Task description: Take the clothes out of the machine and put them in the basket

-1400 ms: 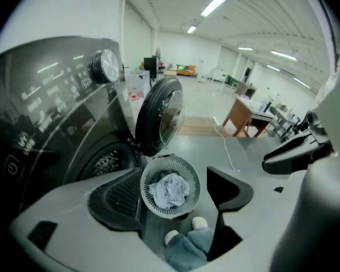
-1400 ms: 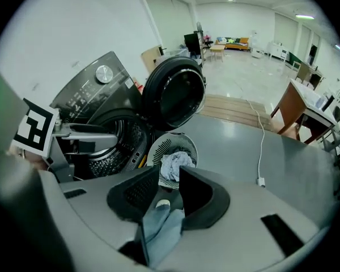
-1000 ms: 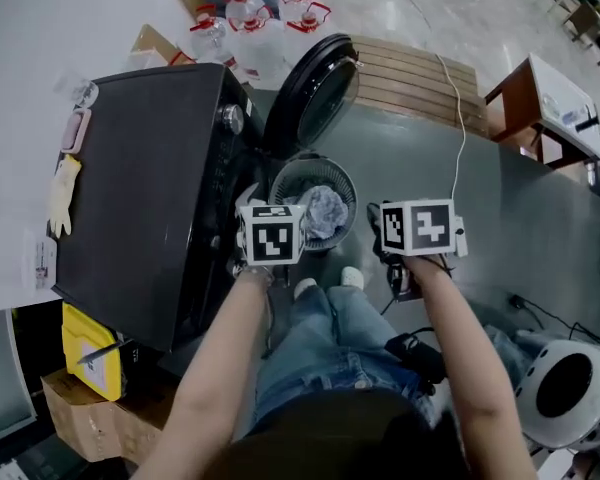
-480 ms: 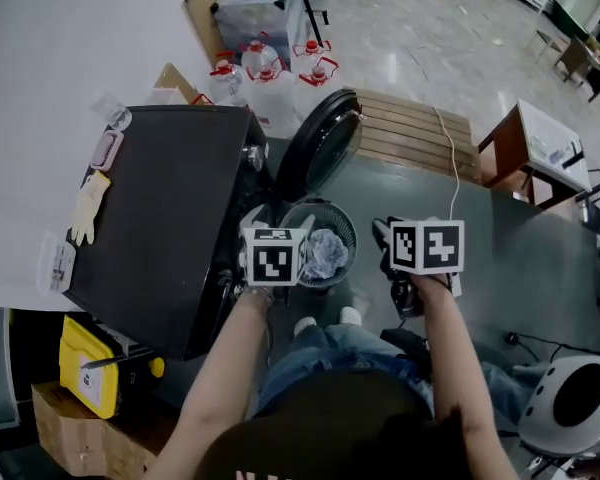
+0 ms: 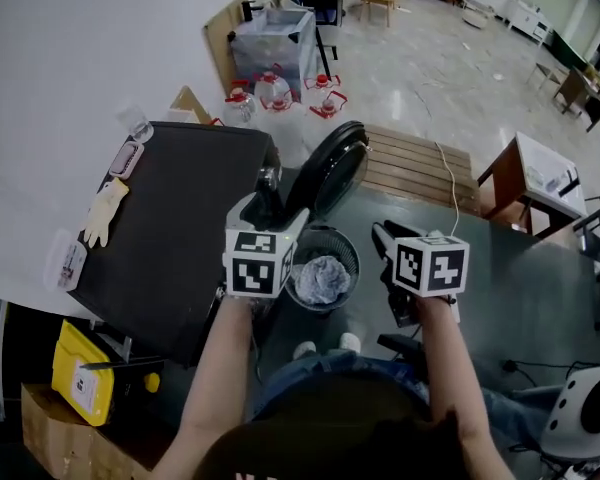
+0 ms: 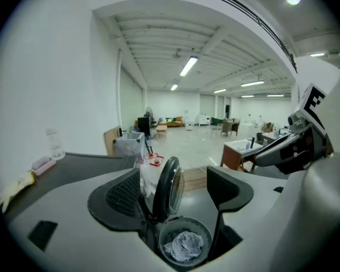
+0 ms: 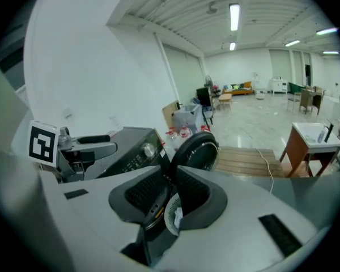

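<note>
The black washing machine (image 5: 170, 228) stands at the left with its round door (image 5: 330, 173) swung open. In front of it, the round mesh basket (image 5: 350, 253) holds a crumpled pale cloth (image 5: 322, 280). My left gripper (image 5: 263, 206) hovers high over the machine's front edge, open and empty. In the left gripper view the basket (image 6: 184, 245) and door (image 6: 169, 187) show between its fingers (image 6: 124, 194). My right gripper (image 5: 383, 234) floats right of the basket. Its jaws are closing, tips nearly touching, with nothing between them, and the basket rim (image 7: 170, 215) shows low behind its pads (image 7: 195, 194).
Pale gloves (image 5: 102, 211) and small items lie on the machine's top. A yellow box (image 5: 78, 383) sits at the lower left. Water jugs (image 5: 280, 93) and a wooden pallet (image 5: 420, 168) lie beyond the door. A desk (image 5: 525, 183) stands at the right, a white round appliance (image 5: 585, 428) at the lower right.
Both grippers have risen from just above the basket to well above it. The left one now sits level with the door. The cloth stays in the basket.
</note>
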Demonstrator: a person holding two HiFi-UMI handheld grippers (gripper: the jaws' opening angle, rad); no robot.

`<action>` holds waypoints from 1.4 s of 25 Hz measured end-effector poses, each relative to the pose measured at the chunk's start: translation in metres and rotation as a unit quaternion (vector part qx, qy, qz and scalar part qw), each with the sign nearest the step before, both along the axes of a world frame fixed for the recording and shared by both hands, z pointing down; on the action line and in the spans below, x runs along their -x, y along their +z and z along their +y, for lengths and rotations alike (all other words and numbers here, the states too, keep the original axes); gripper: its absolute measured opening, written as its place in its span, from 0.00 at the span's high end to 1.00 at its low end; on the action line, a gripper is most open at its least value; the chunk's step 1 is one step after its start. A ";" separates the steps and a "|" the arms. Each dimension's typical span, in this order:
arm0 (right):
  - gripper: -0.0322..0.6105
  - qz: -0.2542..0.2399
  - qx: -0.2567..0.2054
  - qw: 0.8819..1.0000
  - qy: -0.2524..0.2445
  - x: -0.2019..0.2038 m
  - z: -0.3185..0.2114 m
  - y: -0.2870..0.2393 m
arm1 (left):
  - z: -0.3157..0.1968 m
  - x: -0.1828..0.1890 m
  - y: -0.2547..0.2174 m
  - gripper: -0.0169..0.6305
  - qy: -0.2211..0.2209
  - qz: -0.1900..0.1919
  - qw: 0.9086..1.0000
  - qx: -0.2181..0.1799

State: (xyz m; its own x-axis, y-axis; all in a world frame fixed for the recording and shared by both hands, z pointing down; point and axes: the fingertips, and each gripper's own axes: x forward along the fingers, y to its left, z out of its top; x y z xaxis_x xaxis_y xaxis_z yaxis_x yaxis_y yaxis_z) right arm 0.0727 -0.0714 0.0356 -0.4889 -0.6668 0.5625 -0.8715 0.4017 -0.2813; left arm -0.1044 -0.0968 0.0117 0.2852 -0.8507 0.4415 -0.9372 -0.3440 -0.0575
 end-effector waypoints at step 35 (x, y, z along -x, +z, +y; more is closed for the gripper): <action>0.95 0.066 -0.418 0.905 -0.043 0.021 0.011 -0.242 | 0.044 0.075 -0.216 0.97 -0.067 -0.037 0.942 -0.328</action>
State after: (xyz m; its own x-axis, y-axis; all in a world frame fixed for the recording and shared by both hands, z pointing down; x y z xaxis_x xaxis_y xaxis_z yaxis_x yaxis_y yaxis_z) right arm 0.0513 -0.0605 -0.2066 -0.5253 -0.8486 -0.0630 -0.8304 0.4951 0.2555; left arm -0.1792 -0.0527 -0.2044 0.1455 -0.9735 -0.1763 -0.9545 -0.0912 -0.2840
